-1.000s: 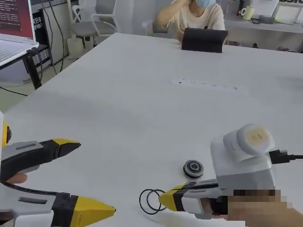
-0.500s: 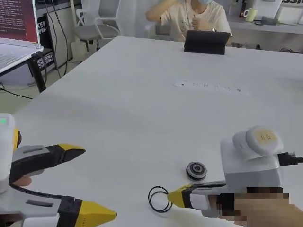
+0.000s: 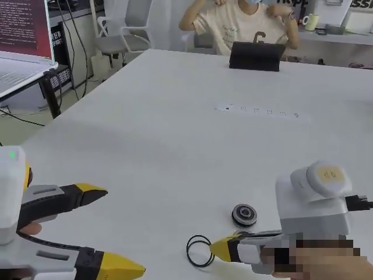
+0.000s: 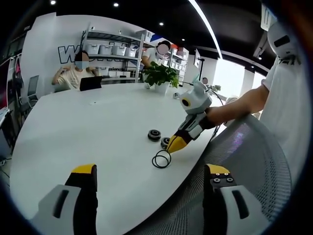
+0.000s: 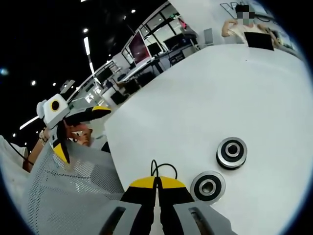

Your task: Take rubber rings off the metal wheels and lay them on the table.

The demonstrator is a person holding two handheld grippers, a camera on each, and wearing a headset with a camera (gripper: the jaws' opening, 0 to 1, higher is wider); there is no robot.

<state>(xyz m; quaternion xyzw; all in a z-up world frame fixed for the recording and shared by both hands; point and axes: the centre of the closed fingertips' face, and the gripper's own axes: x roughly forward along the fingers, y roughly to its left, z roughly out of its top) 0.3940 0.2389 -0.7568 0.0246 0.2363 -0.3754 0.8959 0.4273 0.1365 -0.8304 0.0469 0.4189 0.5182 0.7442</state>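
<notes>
Where you stand nearest, left claw [image 3: 123, 229]: jaws spread wide, empty, at the near edge of the surface [image 3: 175, 128].
Right claw [image 3: 215, 249]: jaws pressed together, tips touching the rubber rings [image 3: 200, 251]; you cannot tell whether they pinch one.
Rubber rings: overlapping loops flat on the surface.
Metal wheels [image 5: 208, 186]: two, just beyond your right claw.
Far end: seated person [image 3: 239, 26] behind a dark tablet [image 3: 256, 56].

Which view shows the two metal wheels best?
The right gripper view: both wheels lie close and unblocked. The head view shows one; the left gripper view shows them small, one partly behind the right gripper.
</notes>
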